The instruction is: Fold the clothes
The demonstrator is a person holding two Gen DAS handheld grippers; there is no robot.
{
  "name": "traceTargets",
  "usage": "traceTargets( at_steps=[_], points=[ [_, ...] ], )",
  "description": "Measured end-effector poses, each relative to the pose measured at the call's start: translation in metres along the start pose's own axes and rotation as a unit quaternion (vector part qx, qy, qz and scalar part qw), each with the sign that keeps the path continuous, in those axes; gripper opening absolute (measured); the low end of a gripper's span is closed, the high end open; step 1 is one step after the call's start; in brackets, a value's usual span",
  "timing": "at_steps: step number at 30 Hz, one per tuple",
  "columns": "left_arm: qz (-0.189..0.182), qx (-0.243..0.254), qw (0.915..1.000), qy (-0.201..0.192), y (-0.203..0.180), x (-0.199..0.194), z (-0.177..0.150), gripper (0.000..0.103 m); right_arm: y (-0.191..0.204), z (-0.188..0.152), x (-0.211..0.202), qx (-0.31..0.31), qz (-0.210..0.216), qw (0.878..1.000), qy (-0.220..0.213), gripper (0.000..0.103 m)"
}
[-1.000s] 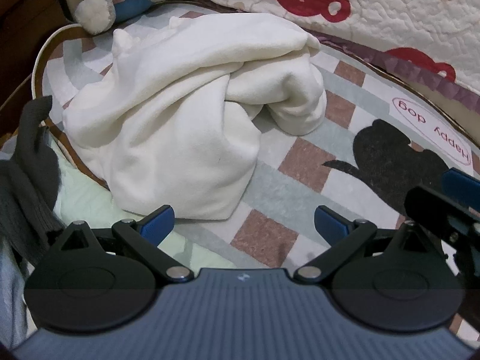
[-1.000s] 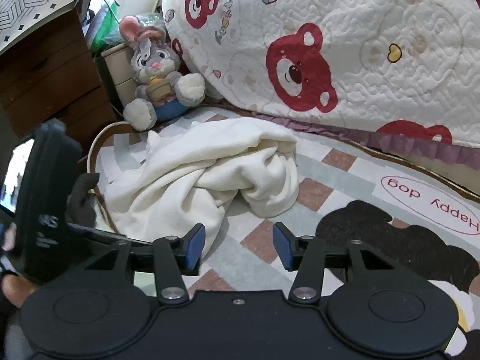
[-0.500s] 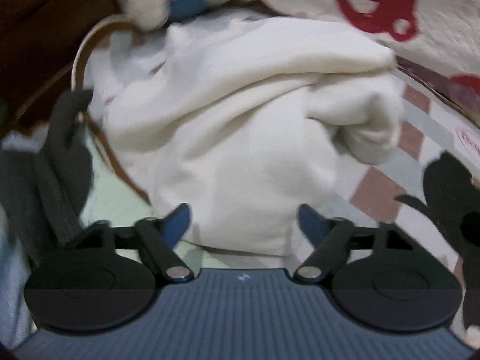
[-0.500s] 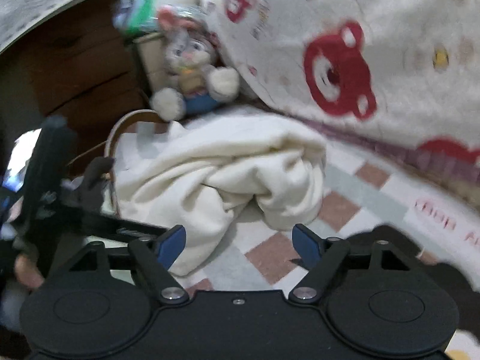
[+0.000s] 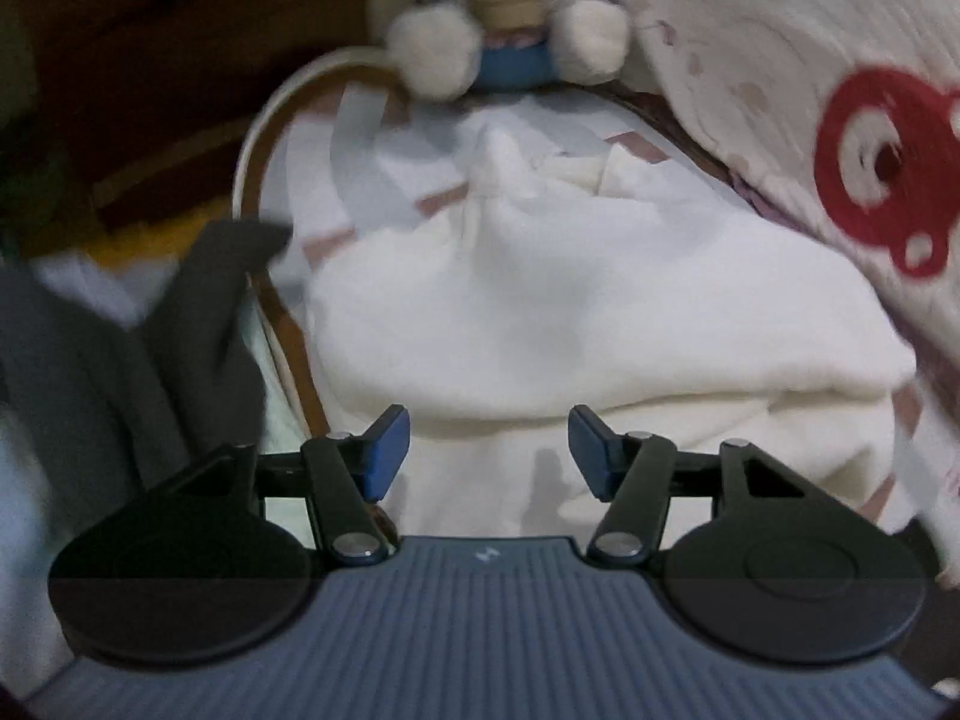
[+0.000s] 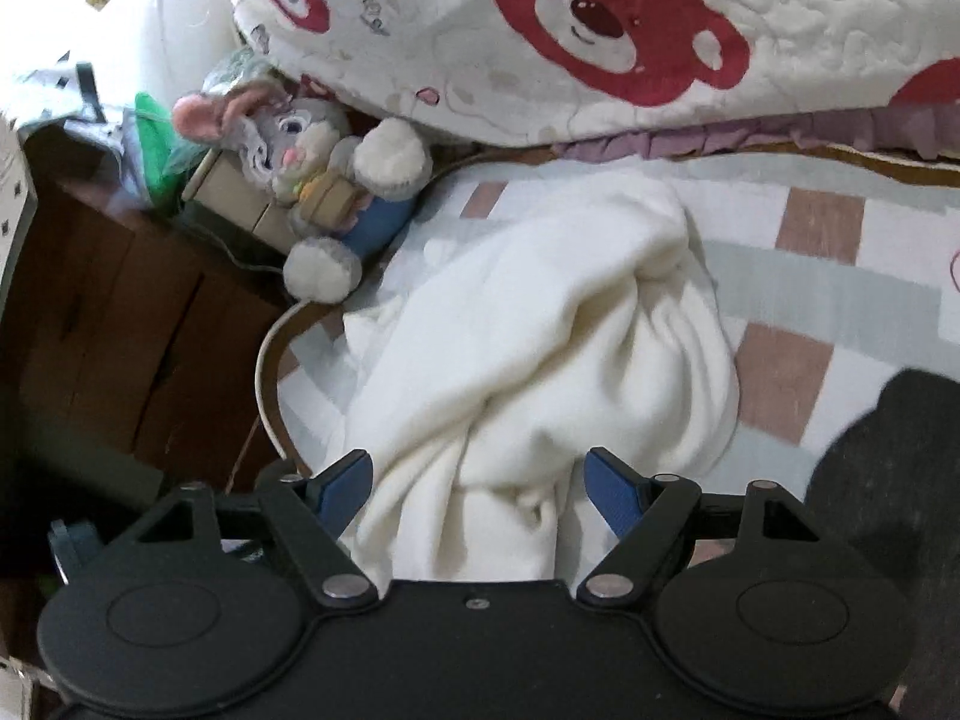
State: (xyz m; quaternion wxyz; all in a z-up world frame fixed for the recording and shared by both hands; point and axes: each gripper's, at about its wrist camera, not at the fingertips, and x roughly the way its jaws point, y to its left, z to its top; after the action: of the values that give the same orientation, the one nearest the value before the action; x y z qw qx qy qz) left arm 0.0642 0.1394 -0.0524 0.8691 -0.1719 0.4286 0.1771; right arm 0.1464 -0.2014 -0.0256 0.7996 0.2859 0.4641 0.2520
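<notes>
Cream-white garment, soft and fleecy, lies bunched in a rumpled heap on a checked mat with pale grey and brown squares. No sleeve, hem or collar can be told apart in the mound; thick rolls of cloth overlap each other.

Both tools sit right at the near edge of the heap. The left gripper has its blue pads at a middling gap and the jaws are closing, with a ridge of white cloth lying in the gap but no pad visibly pressing on it. The right gripper stands wide, its pads either side of a twisted fold and not touching it.

The step in hand looks like taking first hold so the heap can be shaken out flat. It would go best if each tool pinched a single outer edge rather than a thick roll, with the two holds well apart.

Beyond the heap, a grey plush rabbit sits at the mat's far corner beside a quilt printed with red bears. Dark grey clothing lies off the mat to the left.
</notes>
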Motion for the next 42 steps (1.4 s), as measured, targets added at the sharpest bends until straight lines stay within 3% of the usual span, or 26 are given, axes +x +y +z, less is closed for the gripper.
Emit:
traceTargets(
  at_steps=[3,5,8,10,14,18,22,24,26,28,30,31,32,36,42],
  points=[
    [-0.04,-0.027,0.9979,0.043,0.022,0.021,-0.014,0.056,-0.014,0.014,0.012,0.037,0.007,0.999,0.016,0.082],
    [-0.061,-0.03,0.9953,0.069,0.03,0.033,-0.024,0.056,-0.028,0.022,0.029,0.089,0.026,0.994,0.058,0.082],
    [-0.038,0.042,0.9975,0.043,0.007,0.031,-0.028,0.054,-0.033,0.027,0.044,0.118,0.013,0.991,0.055,0.082],
    [-0.065,0.04,0.9963,0.038,0.0,0.031,-0.027,0.054,-0.031,0.033,0.053,0.111,-0.005,0.993,0.046,0.082],
    [-0.09,0.015,0.9949,0.045,0.007,0.038,-0.021,0.054,-0.028,0.049,0.067,0.091,-0.044,0.995,0.026,0.082],
    [-0.135,-0.107,0.9834,0.057,0.045,0.048,-0.018,0.054,-0.037,0.059,0.086,0.089,-0.105,0.99,0.033,0.082],
    [-0.15,-0.145,0.9753,0.074,0.059,0.069,-0.025,0.054,-0.058,0.055,0.109,0.137,-0.069,0.988,0.024,0.082],
    [-0.165,-0.142,0.9723,0.084,0.051,0.081,-0.029,0.054,-0.067,0.054,0.122,0.155,-0.053,0.986,0.025,0.084],
    [-0.168,-0.123,0.9745,0.084,0.037,0.089,-0.033,0.054,-0.071,0.052,0.134,0.16,-0.045,0.986,0.029,0.083],
    [-0.165,-0.092,0.9787,0.081,0.023,0.094,-0.037,0.049,-0.068,0.049,0.14,0.148,-0.032,0.988,0.032,0.057],
    [-0.199,-0.09,0.9718,0.089,0.019,0.095,-0.038,0.025,-0.054,0.044,0.134,0.101,-0.024,0.994,0.029,0.041],
    [-0.22,-0.093,0.9664,0.094,0.018,0.095,-0.039,0.011,-0.047,0.042,0.126,0.073,-0.022,0.997,0.023,0.036],
    [-0.236,-0.094,0.9623,0.098,0.017,0.094,-0.039,0.005,-0.042,0.039,0.117,0.058,-0.016,0.998,0.018,0.034],
    [-0.251,-0.074,0.9608,0.091,0.01,0.086,-0.043,0.003,-0.037,0.021,0.075,0.056,0.043,0.997,-0.005,0.023],
    [-0.326,-0.022,0.9414,0.083,-0.015,0.06,-0.051,0.003,-0.025,-0.02,0.024,0.039,0.127,0.991,-0.029,0.01]
  ],
)
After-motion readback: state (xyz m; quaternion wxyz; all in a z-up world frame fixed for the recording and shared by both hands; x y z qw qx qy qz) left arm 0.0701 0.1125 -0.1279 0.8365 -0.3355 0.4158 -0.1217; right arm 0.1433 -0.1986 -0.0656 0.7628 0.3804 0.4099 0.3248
